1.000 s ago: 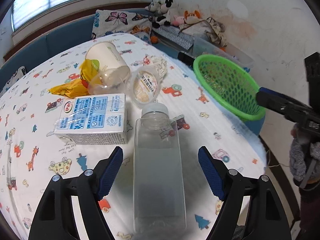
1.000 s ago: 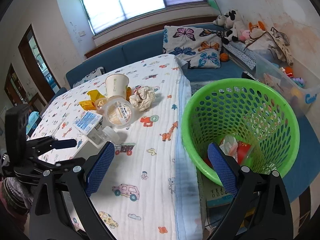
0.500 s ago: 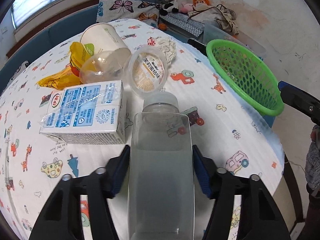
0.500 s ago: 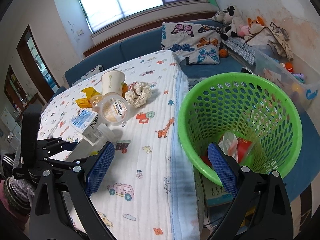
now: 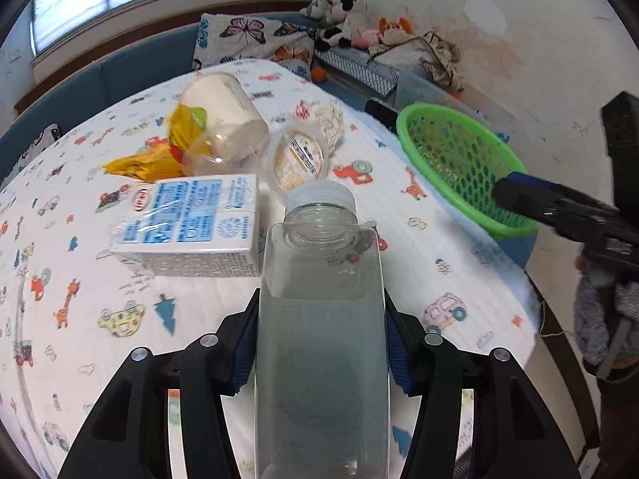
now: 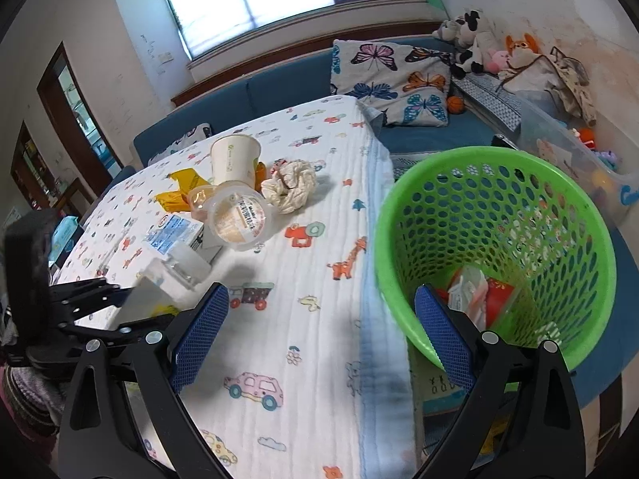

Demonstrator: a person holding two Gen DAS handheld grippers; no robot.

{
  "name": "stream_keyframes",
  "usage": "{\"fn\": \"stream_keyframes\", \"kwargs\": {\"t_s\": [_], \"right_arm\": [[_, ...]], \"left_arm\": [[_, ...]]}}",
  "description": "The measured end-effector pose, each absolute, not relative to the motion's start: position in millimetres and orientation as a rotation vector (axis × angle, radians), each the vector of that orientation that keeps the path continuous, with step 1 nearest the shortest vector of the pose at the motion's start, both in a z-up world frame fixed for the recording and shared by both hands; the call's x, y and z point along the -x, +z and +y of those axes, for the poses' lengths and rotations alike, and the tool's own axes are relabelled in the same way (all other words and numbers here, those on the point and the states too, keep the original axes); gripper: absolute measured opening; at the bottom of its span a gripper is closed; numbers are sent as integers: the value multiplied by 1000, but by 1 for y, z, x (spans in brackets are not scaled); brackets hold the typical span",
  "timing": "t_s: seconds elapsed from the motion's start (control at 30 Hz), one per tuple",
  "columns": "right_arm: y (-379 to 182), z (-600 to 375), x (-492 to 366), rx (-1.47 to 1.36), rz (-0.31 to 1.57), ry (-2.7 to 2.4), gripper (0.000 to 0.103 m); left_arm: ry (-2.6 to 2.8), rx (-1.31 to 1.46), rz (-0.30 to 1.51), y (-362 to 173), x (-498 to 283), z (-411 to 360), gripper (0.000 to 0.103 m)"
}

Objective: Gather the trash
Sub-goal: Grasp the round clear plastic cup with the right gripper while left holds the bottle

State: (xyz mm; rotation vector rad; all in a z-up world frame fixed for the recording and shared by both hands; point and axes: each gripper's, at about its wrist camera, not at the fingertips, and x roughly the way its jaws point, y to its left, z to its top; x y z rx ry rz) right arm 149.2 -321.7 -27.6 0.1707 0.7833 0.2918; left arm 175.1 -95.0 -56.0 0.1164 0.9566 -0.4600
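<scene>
A clear square plastic bottle (image 5: 323,339) with a white cap sits between the blue pads of my left gripper (image 5: 321,331), which is shut on its body. In the right wrist view the same bottle (image 6: 175,275) and left gripper (image 6: 120,303) are at the table's left edge. My right gripper (image 6: 321,311) is open and holds nothing. It hovers over the table's edge, with its right finger above the green basket (image 6: 399,199). From the left wrist view the green basket (image 5: 459,151) is at the right, with the right gripper (image 5: 519,193) over it.
On the cartoon-print cloth lie a blue and white milk carton (image 5: 187,219), a lidded plastic cup (image 5: 299,157), a paper cup (image 5: 223,107), a yellow wrapper (image 5: 139,163) and a crumpled tissue (image 6: 291,185). The basket holds some wrappers (image 6: 475,291). A blue sofa stands behind.
My left gripper's jaws have closed from wide apart onto the bottle's sides, and the bottle now fills more of the left wrist view. The right gripper has hardly moved.
</scene>
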Motion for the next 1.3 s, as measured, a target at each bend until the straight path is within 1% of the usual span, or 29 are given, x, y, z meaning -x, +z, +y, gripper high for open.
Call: {"fn": "stream_keyframes", "kwargs": {"t_s": [0.5,0.63,0.97,1.3], "right_arm": [[-34,-260,-187,-141,805,387,93],[-38,-244,-201,-149,808,401,93],[-52,-215,-239,-167,844,393,88],[-65,-214,-262,-195,870,365,83]], "left_arm": [[-362,-22,863,-14,-153,-23,53],[-347,-6,859,-13,-152,-11,53],[-328,31,869,-19,-157,13,53],[-326,48,879,-24,-161,22,53]]}}
